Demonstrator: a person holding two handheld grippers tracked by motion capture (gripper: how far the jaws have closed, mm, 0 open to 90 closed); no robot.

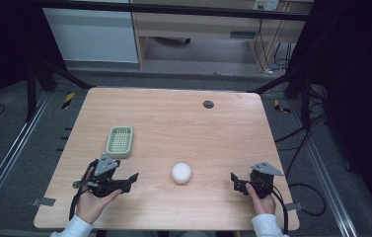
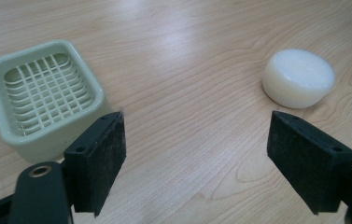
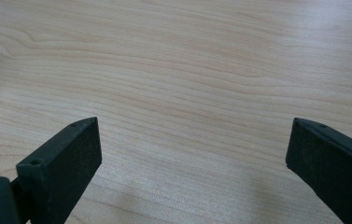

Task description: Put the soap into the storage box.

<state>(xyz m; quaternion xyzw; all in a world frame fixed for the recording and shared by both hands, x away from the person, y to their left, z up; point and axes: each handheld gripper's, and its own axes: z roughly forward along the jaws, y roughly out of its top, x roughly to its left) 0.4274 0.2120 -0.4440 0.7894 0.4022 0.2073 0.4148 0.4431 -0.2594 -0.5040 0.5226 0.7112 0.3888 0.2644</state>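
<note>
Both jaws held wide, nothing gripped. White soap bar (image 2: 299, 78) best approached squarely by left gripper (image 2: 197, 158), clamped across flat sides, then carried toward green tray (image 2: 43, 100).

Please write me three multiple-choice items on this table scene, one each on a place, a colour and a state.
1. Where does the white round soap bar lie?
A. inside the dish
B. on the bare table, between the two grippers
C. in the right gripper's jaws

2. What colour is the slatted soap dish?
A. pale green
B. red
C. black

3. How does the left gripper stand?
A. shut on the soap
B. shut on nothing
C. open, holding nothing

Key: 1 B, the high view shows it on the wood between the left gripper and the right gripper. 2 A, its rim and grid are pale green. 3 C, its jaws stand wide apart over bare wood.
</note>
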